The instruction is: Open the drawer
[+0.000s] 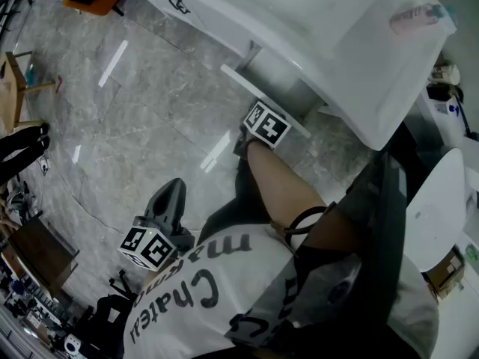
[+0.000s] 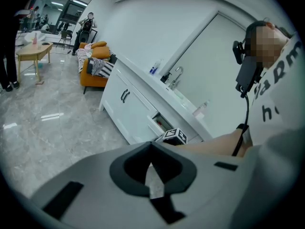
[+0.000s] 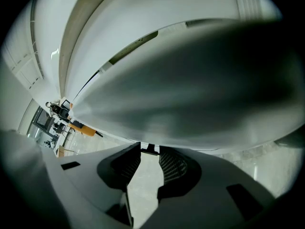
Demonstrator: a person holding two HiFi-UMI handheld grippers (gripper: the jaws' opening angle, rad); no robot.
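The white drawer (image 1: 263,90) stands a little way out of the white cabinet (image 1: 202,13); in the left gripper view the drawer (image 2: 158,124) shows as a dark gap. My right gripper (image 3: 150,151) sits at the drawer's front, its jaws closed on a small dark handle (image 3: 149,149) at their tips. The drawer front fills that view as a white blur. Its marker cube (image 1: 267,123) lies just below the drawer front. My left gripper (image 1: 171,200) hangs low over the floor, away from the cabinet, its tips together with nothing in them (image 2: 151,146).
A white countertop (image 1: 359,36) with a pink bottle (image 1: 415,17) overhangs the drawer. Grey marble floor (image 1: 135,118) spreads to the left. An orange sofa (image 2: 93,75) and a wooden table (image 2: 33,51) stand far off. A person's legs (image 1: 19,152) show at the left edge.
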